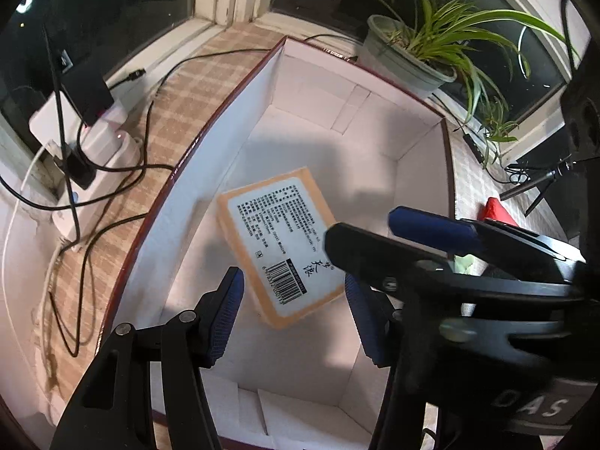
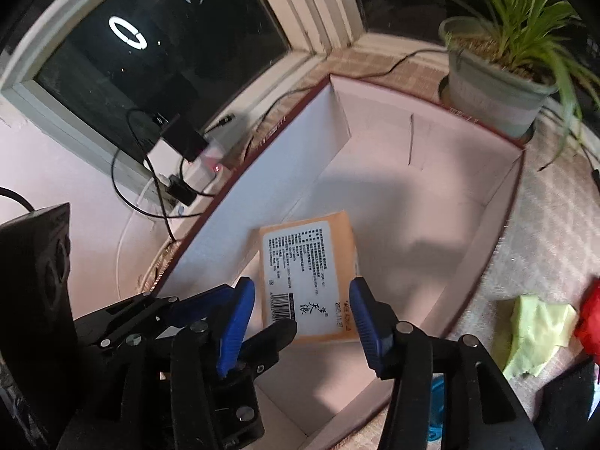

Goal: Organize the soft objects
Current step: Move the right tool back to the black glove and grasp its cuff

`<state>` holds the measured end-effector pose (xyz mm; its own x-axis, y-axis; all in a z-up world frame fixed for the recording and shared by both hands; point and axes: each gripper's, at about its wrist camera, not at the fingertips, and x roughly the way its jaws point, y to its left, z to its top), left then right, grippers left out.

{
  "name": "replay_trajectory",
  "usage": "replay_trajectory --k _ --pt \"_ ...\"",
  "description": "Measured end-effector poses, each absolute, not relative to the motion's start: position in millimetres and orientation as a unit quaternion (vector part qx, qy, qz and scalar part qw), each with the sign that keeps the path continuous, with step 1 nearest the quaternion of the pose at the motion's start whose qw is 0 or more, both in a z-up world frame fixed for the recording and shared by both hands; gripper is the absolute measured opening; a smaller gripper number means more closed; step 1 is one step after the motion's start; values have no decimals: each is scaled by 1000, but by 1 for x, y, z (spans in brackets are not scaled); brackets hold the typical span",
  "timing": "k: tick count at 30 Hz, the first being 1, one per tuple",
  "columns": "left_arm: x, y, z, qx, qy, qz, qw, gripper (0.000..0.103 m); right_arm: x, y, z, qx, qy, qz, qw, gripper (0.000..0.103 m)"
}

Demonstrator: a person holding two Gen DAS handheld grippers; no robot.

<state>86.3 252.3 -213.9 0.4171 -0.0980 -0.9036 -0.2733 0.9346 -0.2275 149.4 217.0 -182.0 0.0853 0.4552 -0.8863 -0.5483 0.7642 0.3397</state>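
An orange packet [image 1: 277,240] with a white printed label lies flat on the floor of a white-lined box [image 1: 210,172] with a dark red rim. My left gripper [image 1: 292,288] hovers over the packet's near end, open, its blue pads clear of it. My right gripper [image 1: 365,225] reaches in from the right. In the right wrist view the packet [image 2: 311,270] shows between the spread fingers of my right gripper [image 2: 302,288], whose pads do not press it. A black finger [image 2: 279,333] of the left gripper crosses the packet's lower corner.
A yellow-green cloth [image 2: 532,333] and a red cloth [image 2: 588,322] lie on the checked cover right of the box. A potted plant [image 1: 408,56] stands behind the box. A power strip [image 1: 93,172] with tangled cables lies to the left, by the window.
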Motion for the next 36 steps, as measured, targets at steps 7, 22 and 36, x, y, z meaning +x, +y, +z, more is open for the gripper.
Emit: replay_trajectory --k 7,22,36 --pt "66 244 -182 -170 493 40 852 54 137 177 -150 -7 551 326 768 49" --pt "11 128 -154 -168 435 -24 884 55 87 -54 -107 27 469 253 846 50" --pt "8 7 -193 -235 483 -14 843 57 93 -212 -138 20 516 236 823 51"
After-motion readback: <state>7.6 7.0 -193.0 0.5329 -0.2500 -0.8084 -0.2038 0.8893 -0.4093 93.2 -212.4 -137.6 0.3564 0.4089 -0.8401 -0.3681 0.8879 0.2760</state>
